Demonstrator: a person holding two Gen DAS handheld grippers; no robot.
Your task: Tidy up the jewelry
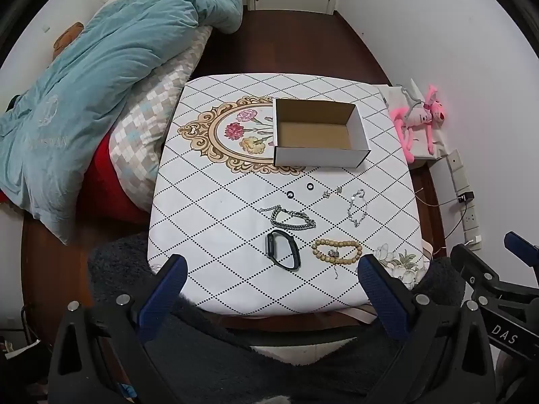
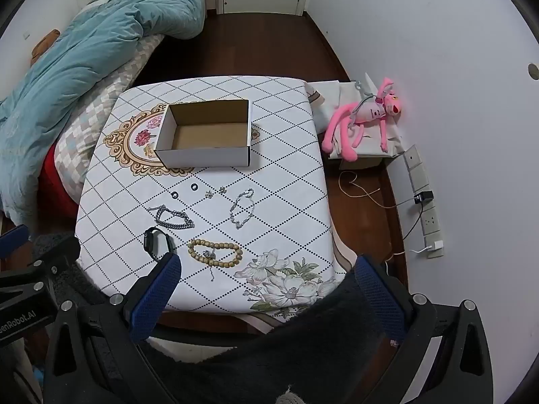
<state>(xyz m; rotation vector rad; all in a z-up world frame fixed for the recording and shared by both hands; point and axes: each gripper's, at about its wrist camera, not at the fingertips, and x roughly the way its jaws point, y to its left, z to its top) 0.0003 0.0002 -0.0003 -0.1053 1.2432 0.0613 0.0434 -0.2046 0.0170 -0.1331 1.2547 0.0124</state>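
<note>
An empty cardboard box (image 1: 320,134) (image 2: 207,134) stands open on the patterned table (image 1: 219,202) (image 2: 286,175). In front of it lie two small black rings (image 1: 299,190) (image 2: 184,191), two small earrings (image 1: 331,192) (image 2: 215,191), a thin silver chain (image 1: 357,207) (image 2: 242,208), a thick silver chain bracelet (image 1: 291,219) (image 2: 173,220), a black smartwatch (image 1: 283,249) (image 2: 156,244) and a wooden bead bracelet (image 1: 337,252) (image 2: 215,253). My left gripper (image 1: 273,271) is open and empty over the table's near edge. My right gripper (image 2: 266,271) is open and empty beside it.
A bed with a teal duvet (image 1: 101,67) (image 2: 84,43) lies left of the table. A pink plush toy (image 1: 421,118) (image 2: 367,118) rests on a low box at the right wall, near a power strip (image 2: 424,202) and cables. Dark wooden floor (image 1: 296,43) lies beyond.
</note>
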